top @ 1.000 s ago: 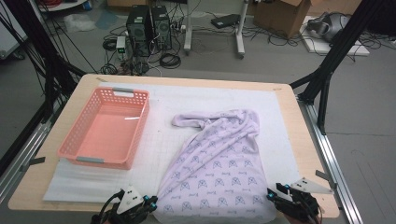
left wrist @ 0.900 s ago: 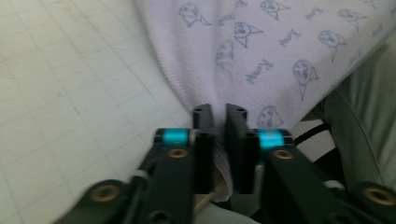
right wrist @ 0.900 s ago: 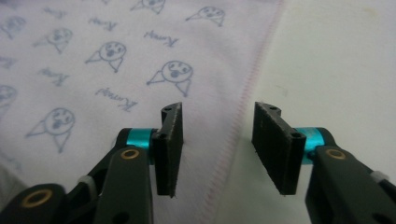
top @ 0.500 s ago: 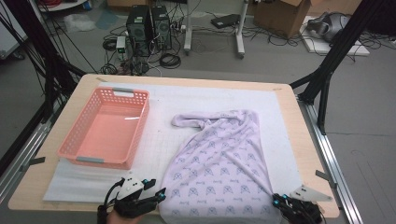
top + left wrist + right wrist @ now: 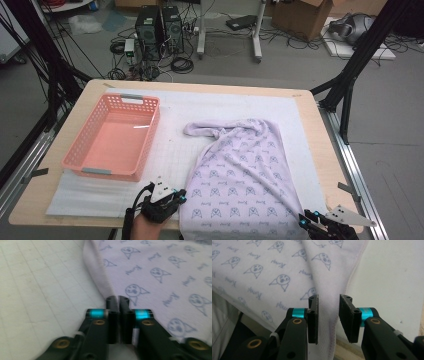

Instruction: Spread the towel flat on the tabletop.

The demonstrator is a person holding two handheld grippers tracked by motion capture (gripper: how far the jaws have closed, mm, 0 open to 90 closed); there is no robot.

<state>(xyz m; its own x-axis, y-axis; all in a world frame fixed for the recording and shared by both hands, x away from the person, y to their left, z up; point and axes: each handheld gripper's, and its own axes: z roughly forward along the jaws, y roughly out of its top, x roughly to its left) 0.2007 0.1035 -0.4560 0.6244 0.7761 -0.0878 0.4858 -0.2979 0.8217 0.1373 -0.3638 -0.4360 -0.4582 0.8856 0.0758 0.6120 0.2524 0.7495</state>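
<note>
We clamp the left gripper point(image 5: 117, 301) together on the printed garment's point(image 5: 240, 175) seven-o'clock hem; the right gripper point(image 5: 328, 302) has just been reopening, hem between its jaws.

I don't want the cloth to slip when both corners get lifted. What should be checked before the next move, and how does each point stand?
1. Left gripper shut on the cloth edge: ok, jaws together at the hem.
2. Right gripper clamped: not ok, its jaws have just been opening and a fold lies loose between them.
3. Cloth spread flat: not ok, far end bunched.
4. Basket empty: ok.
5. Near hem on the table: not ok, it hangs over the edge.
</note>
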